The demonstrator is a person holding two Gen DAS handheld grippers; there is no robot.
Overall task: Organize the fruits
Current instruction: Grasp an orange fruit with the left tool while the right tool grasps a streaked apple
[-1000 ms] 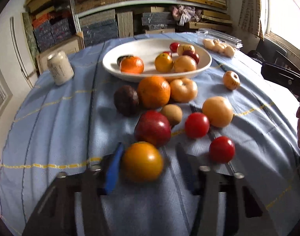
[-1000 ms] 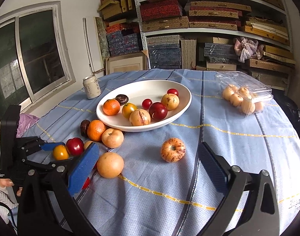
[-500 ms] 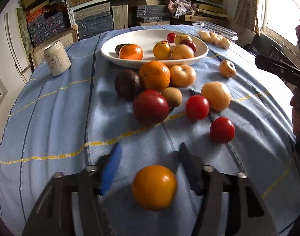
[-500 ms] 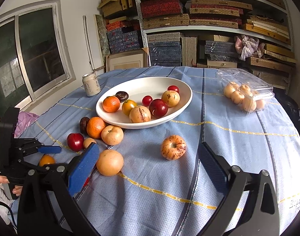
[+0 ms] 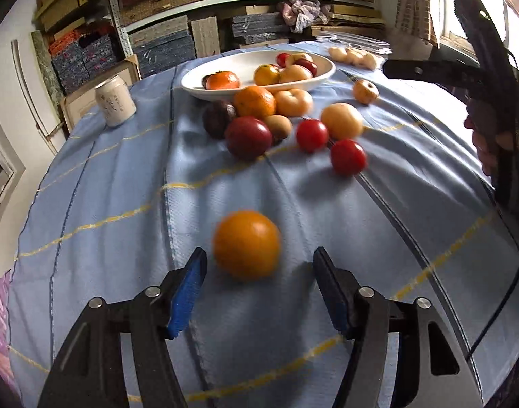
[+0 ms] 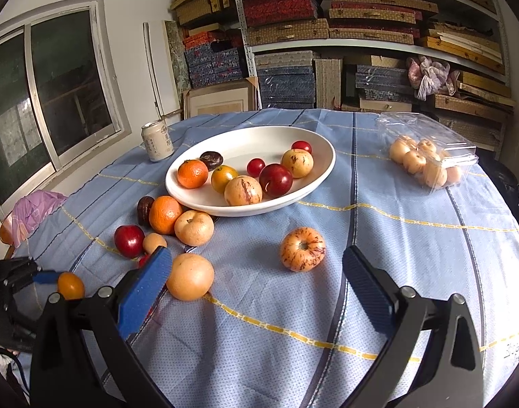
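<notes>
A yellow-orange round fruit (image 5: 246, 244) lies on the blue cloth just in front of my left gripper (image 5: 259, 252). Its jaws are closing, the blue pads (image 5: 188, 292) stand clear of the fruit on both sides. The right wrist view shows the same fruit (image 6: 70, 285) at the far left beside the left gripper (image 6: 43, 277). A white bowl (image 6: 322, 176) holds several fruits. Loose fruits, among them a dark red apple (image 5: 248, 137) and an orange (image 5: 254, 102), cluster before the bowl. My right gripper (image 6: 256, 255) hangs open; a speckled apple (image 6: 303, 249) lies untouched ahead of it.
A white drink can (image 6: 157, 141) stands left of the bowl. A clear plastic box of pale fruits (image 6: 429, 163) sits at the back right. Shelves of boxes fill the wall behind. A pink cloth (image 6: 35, 209) hangs at the table's left edge. A hand (image 5: 487, 139) holds the right gripper's handle.
The left gripper pulled back from the fruit cluster toward the table's near side with the yellow-orange fruit, and its jaws spread off it. The right gripper stayed still.
</notes>
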